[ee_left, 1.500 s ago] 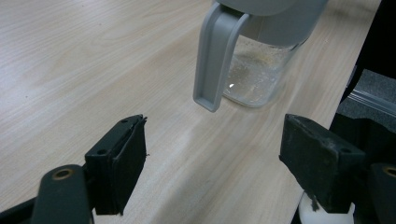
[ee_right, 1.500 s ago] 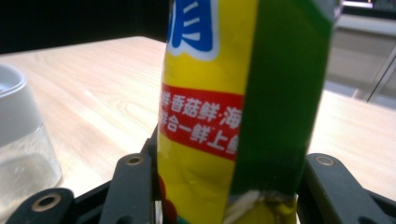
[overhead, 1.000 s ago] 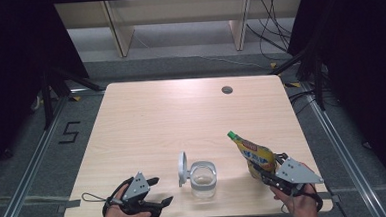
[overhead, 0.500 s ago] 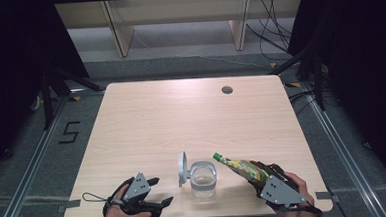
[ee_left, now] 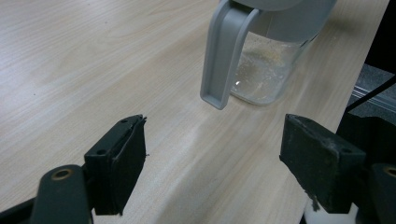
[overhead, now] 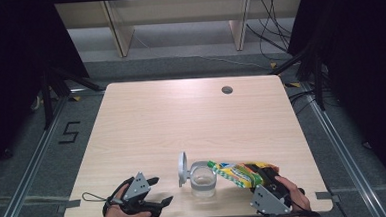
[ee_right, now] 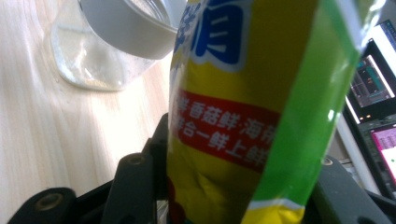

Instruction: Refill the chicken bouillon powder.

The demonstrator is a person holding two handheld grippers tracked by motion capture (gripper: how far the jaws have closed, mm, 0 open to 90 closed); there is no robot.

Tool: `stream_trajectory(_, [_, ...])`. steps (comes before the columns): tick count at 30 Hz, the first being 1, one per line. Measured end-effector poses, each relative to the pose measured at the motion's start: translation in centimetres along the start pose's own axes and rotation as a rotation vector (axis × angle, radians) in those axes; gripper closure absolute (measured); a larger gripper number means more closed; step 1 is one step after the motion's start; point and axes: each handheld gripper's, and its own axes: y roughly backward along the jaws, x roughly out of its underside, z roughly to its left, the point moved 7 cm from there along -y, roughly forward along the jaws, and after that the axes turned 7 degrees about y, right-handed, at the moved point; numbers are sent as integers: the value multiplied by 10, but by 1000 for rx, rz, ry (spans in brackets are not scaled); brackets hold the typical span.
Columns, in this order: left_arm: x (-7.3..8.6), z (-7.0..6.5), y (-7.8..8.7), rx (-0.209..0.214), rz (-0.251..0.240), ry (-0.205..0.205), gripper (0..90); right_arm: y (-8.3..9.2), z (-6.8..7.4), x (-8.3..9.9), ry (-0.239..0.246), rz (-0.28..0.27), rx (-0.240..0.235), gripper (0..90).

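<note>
Right hand-held gripper (overhead: pixel 263 185), near right edge of worktop (overhead: pixel 181 114), holds the yellow-green seasoning packet (overhead: pixel 237 172) clamped between its jaws; packet tilted leftward, its open end over the rim of the glass jar (overhead: pixel 203 180). Jar sits near the near edge, centre, with its grey flip lid (overhead: pixel 182 168) standing open on the left side; a thin layer of pale powder lies at the bottom. Left hand-held gripper (overhead: pixel 150 193) rests on the worktop to the left, jaws wide, nothing in them, apart from the jar. Risks: jar is unsteadied, so a nudge from the packet could shift or tip it; mouth is narrow, so powder may spill onto the worktop if the packet tip drifts; the soft packet may slip or buckle in the grip.
</note>
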Motion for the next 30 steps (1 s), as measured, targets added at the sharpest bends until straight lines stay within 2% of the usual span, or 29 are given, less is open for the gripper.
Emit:
stream_trajectory(3, [-1, 1, 1, 0, -1, 4, 218, 0, -1, 1, 50, 27, 11, 561])
stream_trajectory(5, [0, 1, 0, -9, -2, 3, 218, 0, -3, 0, 110, 34, 25, 562])
stream_trajectory(8, [0, 1, 0, -4, -5, 5, 218, -2, 0, -1, 126, 39, 30, 562])
stream_trajectory(9, [0, 1, 0, -9, -5, 1, 218, -2, -2, -4, 209, 57, 41, 563])
stream_trajectory(10, [-1, 1, 0, -8, -6, 1, 218, -2, 2, -3, 171, 62, 36, 563])
stream_trajectory(11, [-1, 1, 0, -8, -6, 1, 218, -2, 0, -5, 230, 66, 41, 563])
stream_trajectory(12, [0, 1, 1, -13, 2, 1, 218, -2, 0, -5, 230, 66, 41, 563])
stream_trajectory(13, [1, 3, 2, -23, 17, -5, 218, -3, 1, -5, 255, 78, 48, 563])
stream_trajectory(14, [1, 4, 2, -25, 26, -16, 218, -1, 4, -4, 227, 113, 46, 563])
stream_trajectory(15, [1, 4, 1, -16, 17, -20, 218, -1, 4, -4, 227, 113, 46, 563])
stream_trajectory(16, [0, 1, -1, -6, -7, 4, 218, -1, -2, -8, 365, 114, 59, 563])
stream_trajectory(18, [-1, 1, -1, -6, -4, -7, 218, -2, 0, -8, 353, 117, 63, 563])
stream_trajectory(19, [0, 2, 0, -7, 8, -22, 218, -2, 0, -10, 383, 126, 66, 565])
stream_trajectory(21, [0, 2, 0, -8, 8, -19, 218, -2, -1, -10, 396, 125, 66, 566])
stream_trajectory(22, [-1, 3, 0, -6, 4, -31, 218, -3, 3, -10, 353, 114, 72, 567])
stream_trajectory(23, [0, 1, 0, -8, 2, 5, 218, -3, 0, -12, 391, 113, 74, 567])
stream_trajectory(24, [1, 4, 1, -18, 17, -21, 218, -3, -1, -13, 422, 114, 73, 567])
stream_trajectory(25, [1, 4, 1, -18, 17, -21, 218, -1, 5, -10, 343, 149, 73, 567])
stream_trajectory(26, [0, 2, 0, -7, 2, -1, 218, -4, -1, -13, 431, 103, 85, 568])
stream_trajectory(27, [0, 2, 0, -8, 3, 1, 218, -3, -3, -15, 475, 120, 82, 568])
stream_trajectory(28, [0, 2, 0, -8, 3, 1, 218, -3, -3, -15, 475, 120, 82, 568])
stream_trajectory(29, [-1, 1, -1, -7, -6, -6, 218, -3, 1, -13, 422, 135, 85, 568])
stream_trajectory(30, [0, 2, 0, -8, 1, -13, 218, -3, -1, -14, 461, 132, 87, 568])
